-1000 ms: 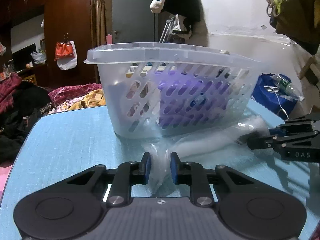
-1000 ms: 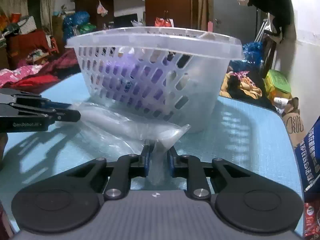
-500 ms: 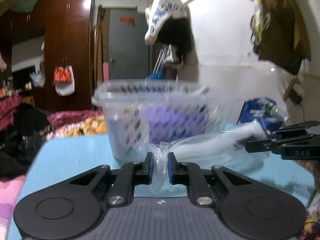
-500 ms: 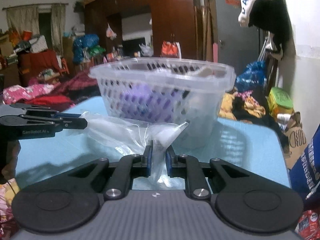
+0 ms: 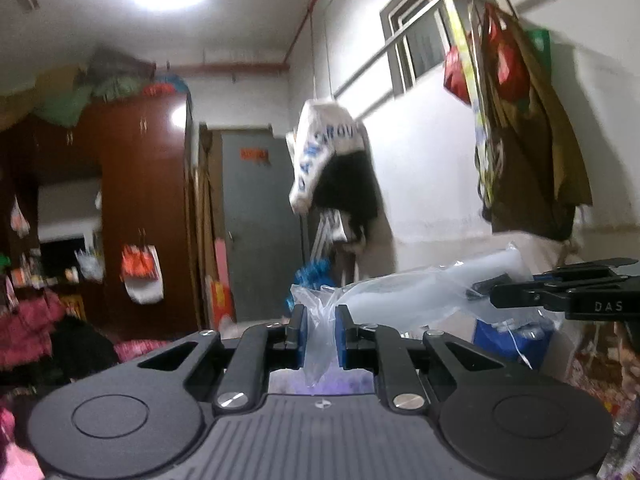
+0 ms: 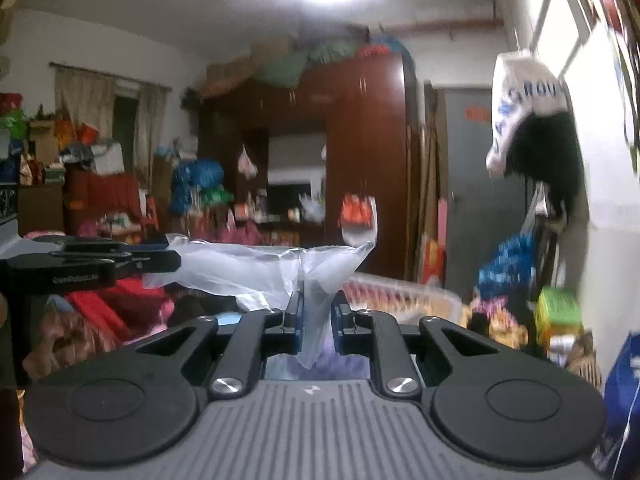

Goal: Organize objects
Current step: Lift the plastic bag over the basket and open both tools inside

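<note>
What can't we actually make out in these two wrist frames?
- Left wrist: contents of the clear plastic bag pinched in the left gripper; only a whitish roll shape shows through the film.
- Right wrist: basket is motion-blurred, mostly hidden behind the right gripper; contents unreadable.
- Both views: table hidden below the gripper bodies.
- Orange door sign: too blurred to read.

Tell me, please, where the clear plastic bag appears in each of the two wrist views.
Left wrist view: the clear plastic bag runs from the left gripper at lower centre rightward to the right gripper.
Right wrist view: the bag runs from the right gripper at lower centre leftward to the left gripper.
Shared landmark: the hanging white cloth with blue letters.
</note>
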`<state>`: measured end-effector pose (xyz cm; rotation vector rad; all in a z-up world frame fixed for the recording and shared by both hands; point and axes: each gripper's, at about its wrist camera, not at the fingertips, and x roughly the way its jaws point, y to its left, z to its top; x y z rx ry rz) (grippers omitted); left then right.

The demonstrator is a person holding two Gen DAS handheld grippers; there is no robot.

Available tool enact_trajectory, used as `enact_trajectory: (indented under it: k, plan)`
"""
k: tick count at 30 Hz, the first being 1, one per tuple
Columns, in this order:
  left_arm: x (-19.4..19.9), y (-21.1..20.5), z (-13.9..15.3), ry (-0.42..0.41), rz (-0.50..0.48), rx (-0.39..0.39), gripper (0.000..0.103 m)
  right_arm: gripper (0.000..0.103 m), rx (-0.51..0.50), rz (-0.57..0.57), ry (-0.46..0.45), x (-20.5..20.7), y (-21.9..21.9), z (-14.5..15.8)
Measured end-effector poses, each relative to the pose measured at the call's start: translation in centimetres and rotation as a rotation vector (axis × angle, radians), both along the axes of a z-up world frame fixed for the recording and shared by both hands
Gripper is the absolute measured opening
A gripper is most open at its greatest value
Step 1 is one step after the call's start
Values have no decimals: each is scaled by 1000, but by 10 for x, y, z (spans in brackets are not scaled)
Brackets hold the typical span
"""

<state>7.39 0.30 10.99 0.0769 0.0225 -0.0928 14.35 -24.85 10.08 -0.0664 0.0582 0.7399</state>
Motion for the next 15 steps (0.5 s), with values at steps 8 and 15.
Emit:
enact_trajectory:
  k: [8,15]
  plan:
    - [34,-18,27,-26,48,51,18,16,33,-7,-27,33,12,15]
    - [123,-5,11,75,82,80,18,15,-6,-67,87,106,34,1]
